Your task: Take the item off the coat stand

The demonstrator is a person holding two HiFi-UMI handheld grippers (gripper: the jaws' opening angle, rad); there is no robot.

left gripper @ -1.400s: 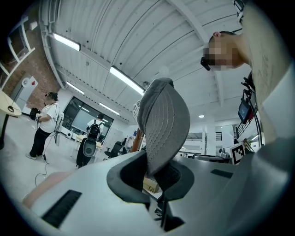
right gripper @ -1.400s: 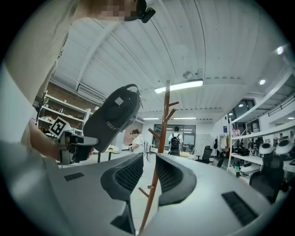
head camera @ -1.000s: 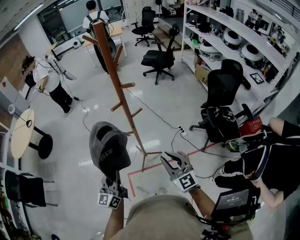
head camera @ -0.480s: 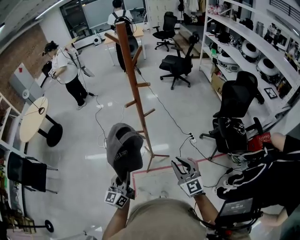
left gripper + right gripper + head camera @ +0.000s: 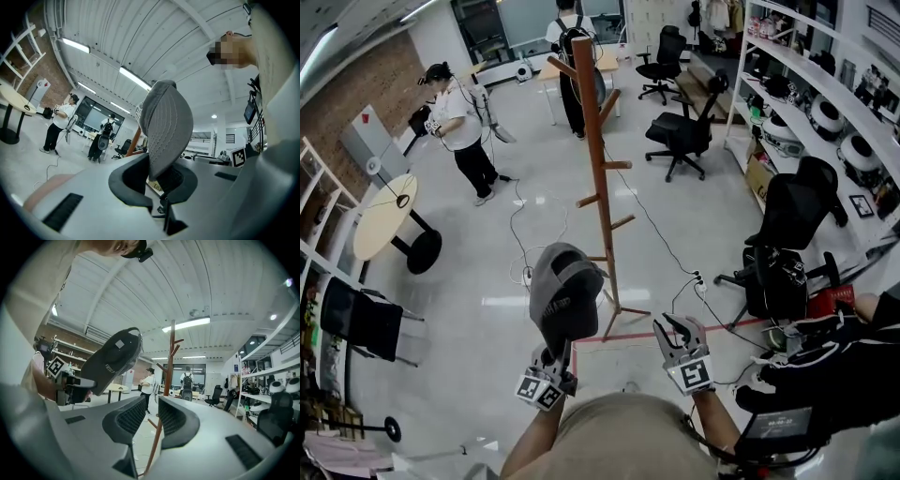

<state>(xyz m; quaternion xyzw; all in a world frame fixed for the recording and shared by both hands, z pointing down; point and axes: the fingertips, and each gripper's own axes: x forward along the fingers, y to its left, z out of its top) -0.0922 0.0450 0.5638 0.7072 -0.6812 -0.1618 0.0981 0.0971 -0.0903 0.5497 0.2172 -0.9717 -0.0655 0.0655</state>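
— What has the left gripper (image 5: 161,180) got?
— The cap (image 5: 565,300). The jaws are nearly closed, with their dark pads pressed on the edge of its brim, and the cap stands upright above them, crown at the top.

— And the right gripper (image 5: 152,420)?
— Its jaws stand well apart with nothing between them. Through the gap you see only the coat stand (image 5: 598,141) further off. It touches nothing.

— So where is the cap relative to the stand?
— Off it. It's held up in front of the person, and in the head view it sits just left of the lower pole. The right gripper view shows clear space between the two.

— What is it all made of?
— The cap is grey cloth. Its curved brim is quilted with close rows of stitching and there's a small label on the side. The stand is reddish-brown wood, a straight pole with short pegs slanting upward and flat crossed feet. The feet rest on a pale glossy floor (image 5: 487,281) beside an outline of red tape (image 5: 609,339). The gripper jaws are smooth grey plastic with ribbed black pads.

— Any change from a second ago?
— Little. The cap was already clamped in the left gripper and clear of the pegs. The right jaws were just as wide and just as empty. The head view has swung, so the stand now sits nearer the middle
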